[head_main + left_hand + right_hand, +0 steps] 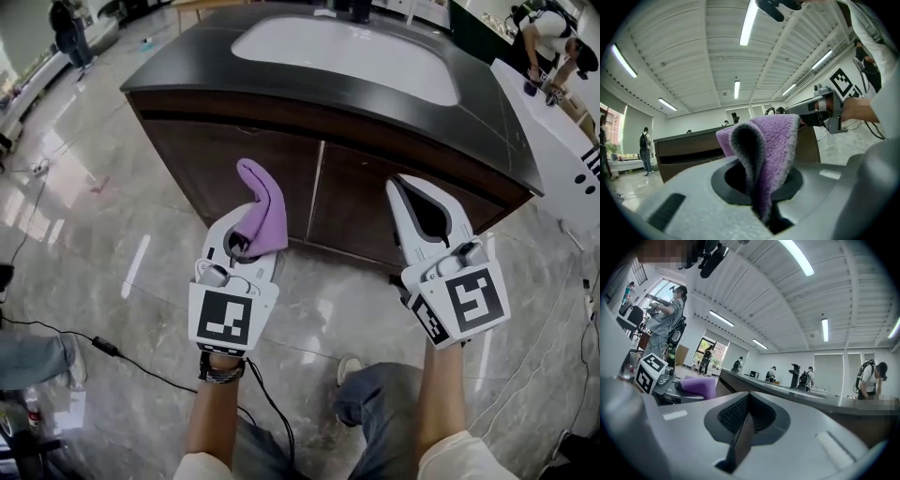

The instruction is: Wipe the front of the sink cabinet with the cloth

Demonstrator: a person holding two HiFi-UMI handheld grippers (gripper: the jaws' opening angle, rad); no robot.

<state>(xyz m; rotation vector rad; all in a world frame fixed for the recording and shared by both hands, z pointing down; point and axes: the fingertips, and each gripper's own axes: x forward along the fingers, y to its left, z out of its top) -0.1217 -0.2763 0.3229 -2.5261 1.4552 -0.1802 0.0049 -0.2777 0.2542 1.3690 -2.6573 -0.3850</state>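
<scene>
A dark wood sink cabinet (pixel 281 169) with two front doors stands ahead, under a dark counter holding a white basin (pixel 347 52). My left gripper (pixel 246 246) is shut on a purple cloth (pixel 262 211), which sticks up out of the jaws just short of the left door. The left gripper view shows the cloth (pixel 771 154) folded over and pinched between the jaws. My right gripper (pixel 412 202) is shut with nothing in it, its tip close to the right door (pixel 375 206). In the right gripper view the jaws (pixel 745 427) meet, and the cloth (pixel 698 386) shows at left.
The floor (pixel 112 234) is glossy grey marble. A black cable (pixel 84 342) runs across it at the lower left. A white counter (pixel 562 150) stands at the right. People stand at far left and far right. My knee and shoe (pixel 352 375) are below the grippers.
</scene>
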